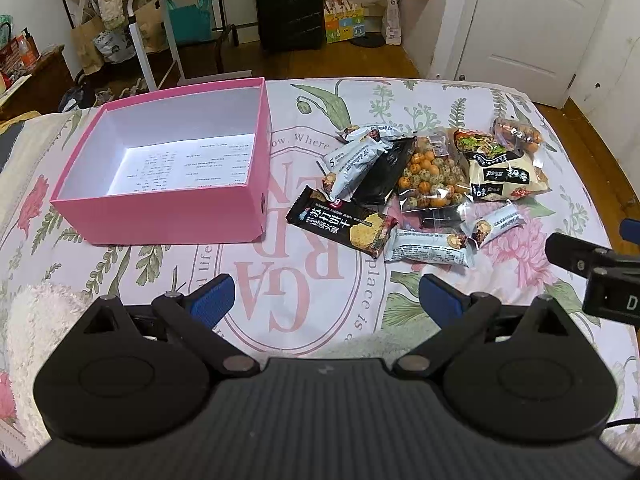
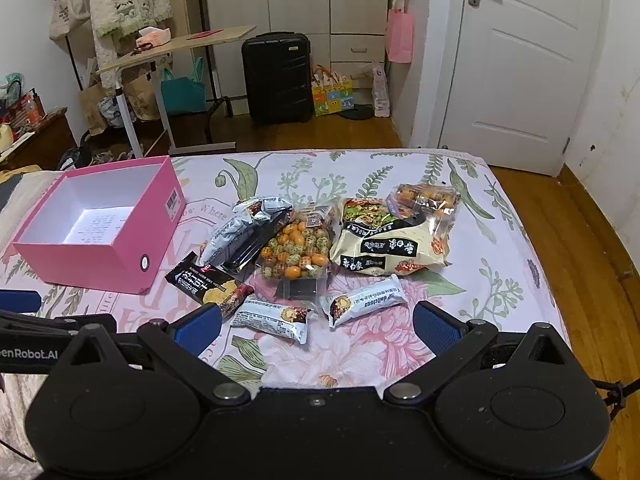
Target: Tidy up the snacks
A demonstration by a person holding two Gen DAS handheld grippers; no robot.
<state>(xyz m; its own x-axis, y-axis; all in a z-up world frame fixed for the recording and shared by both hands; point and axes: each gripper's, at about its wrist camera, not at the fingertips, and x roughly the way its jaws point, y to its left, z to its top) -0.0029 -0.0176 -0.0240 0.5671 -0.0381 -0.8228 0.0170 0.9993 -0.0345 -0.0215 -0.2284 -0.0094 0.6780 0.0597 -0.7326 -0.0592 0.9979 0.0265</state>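
An open pink box (image 1: 160,216) (image 2: 92,268) with a white inside sits empty on the floral cloth, left of a heap of snacks. The heap holds a black cracker pack (image 1: 340,226) (image 2: 208,286), several white-grey bars (image 1: 428,246) (image 2: 272,320), a clear bag of orange and green balls (image 1: 430,176) (image 2: 298,250), a cream noodle pack (image 1: 504,176) (image 2: 384,246) and a bag of wrapped sweets (image 1: 518,132) (image 2: 426,198). My left gripper (image 1: 326,300) is open, low over the cloth, nearer than the box and snacks. My right gripper (image 2: 316,326) is open, its fingers flanking two white bars without touching them.
The cloth (image 1: 296,312) covers a bed whose far and right edges drop to a wooden floor (image 2: 560,220). Beyond stand a black suitcase (image 2: 278,78), a small wheeled table (image 2: 168,52), bags and a white door (image 2: 520,64). A fluffy white fabric (image 1: 36,320) lies near left.
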